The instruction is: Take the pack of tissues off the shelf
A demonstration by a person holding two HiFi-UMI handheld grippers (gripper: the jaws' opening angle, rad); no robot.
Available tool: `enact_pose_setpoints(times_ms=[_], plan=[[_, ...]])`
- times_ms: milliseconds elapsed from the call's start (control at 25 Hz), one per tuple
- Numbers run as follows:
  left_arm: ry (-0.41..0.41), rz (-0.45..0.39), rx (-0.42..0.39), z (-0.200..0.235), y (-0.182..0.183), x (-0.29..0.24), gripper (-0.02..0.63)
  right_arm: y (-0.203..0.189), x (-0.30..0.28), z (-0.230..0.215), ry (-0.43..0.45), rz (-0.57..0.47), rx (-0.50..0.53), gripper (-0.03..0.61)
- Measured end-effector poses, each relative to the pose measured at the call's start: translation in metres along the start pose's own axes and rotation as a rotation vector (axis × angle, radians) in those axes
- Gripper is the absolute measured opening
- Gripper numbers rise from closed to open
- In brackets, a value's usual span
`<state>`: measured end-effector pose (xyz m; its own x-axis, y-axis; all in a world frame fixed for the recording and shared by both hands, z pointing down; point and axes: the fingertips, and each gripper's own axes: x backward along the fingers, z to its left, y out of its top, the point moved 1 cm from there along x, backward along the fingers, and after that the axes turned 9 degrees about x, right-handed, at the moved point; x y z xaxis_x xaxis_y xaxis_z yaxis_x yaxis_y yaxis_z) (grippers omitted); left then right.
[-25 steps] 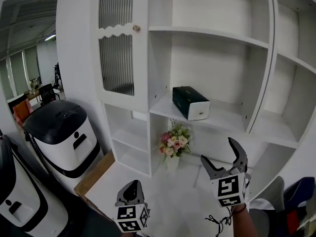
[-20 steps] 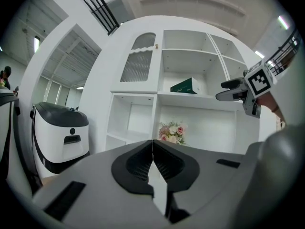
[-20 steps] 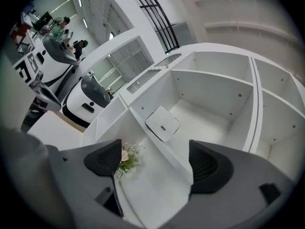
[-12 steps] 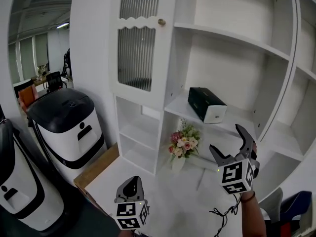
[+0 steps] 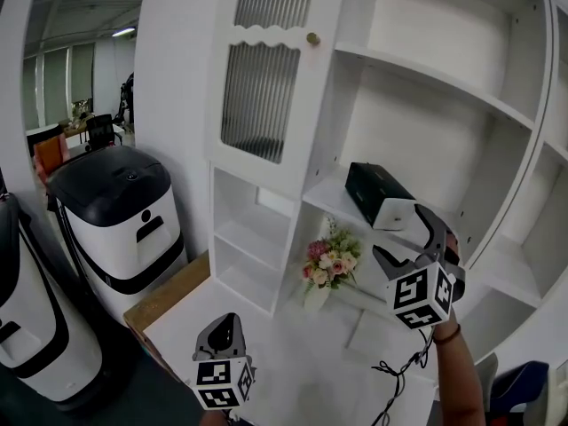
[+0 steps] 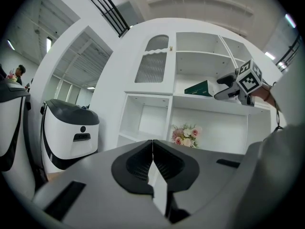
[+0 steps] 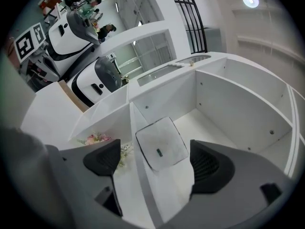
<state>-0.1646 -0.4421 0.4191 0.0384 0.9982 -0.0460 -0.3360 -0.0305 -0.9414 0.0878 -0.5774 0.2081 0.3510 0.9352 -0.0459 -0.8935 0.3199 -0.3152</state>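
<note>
The pack of tissues point(image 5: 380, 195) is a dark box with a white end, lying on the middle shelf point(image 5: 333, 204) of the white cabinet. My right gripper point(image 5: 405, 236) hangs just in front of that white end, a little below and to its right, and does not touch it. Its jaws have just been opening wider and stand open with nothing between the pads. In the right gripper view the pack's white face point(image 7: 161, 142) shows ahead between the open fingers point(image 7: 102, 159). My left gripper point(image 5: 221, 334) stays low over the table, shut and empty; its jaws meet in the left gripper view point(image 6: 152, 157).
A bunch of flowers point(image 5: 327, 267) stands under the shelf. A ribbed-glass cabinet door point(image 5: 262, 87) is to the left of the pack. White-and-black machines point(image 5: 120, 216) stand at the left beside the white table point(image 5: 293, 371). A cable point(image 5: 399, 389) dangles from the right hand.
My right gripper has risen towards the shelf and rolled, ending close to the pack's white end. The left gripper has drifted slightly left, still shut.
</note>
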Motion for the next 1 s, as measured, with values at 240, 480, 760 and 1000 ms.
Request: enact_pose_setpoints(times_ms=[240,480,760,1000], plan=[[0.028,-0.012,0.000,0.010,0.005,-0.001,0.018,0.008,-0.017,-0.005,0.041,-0.003,0.074,0.468],[0.049,-0.021,0.007,0.016,0.006,-0.005,0.018,0.015,-0.033,-0.006,0.084,-0.009,0.121,0.469],[0.060,-0.022,0.015,0.019,0.006,-0.010,0.018,0.017,-0.046,-0.006,0.148,0.001,0.154,0.469],[0.066,-0.024,0.016,0.020,0.006,-0.013,0.018,0.011,-0.052,-0.003,0.187,0.014,0.155,0.455]])
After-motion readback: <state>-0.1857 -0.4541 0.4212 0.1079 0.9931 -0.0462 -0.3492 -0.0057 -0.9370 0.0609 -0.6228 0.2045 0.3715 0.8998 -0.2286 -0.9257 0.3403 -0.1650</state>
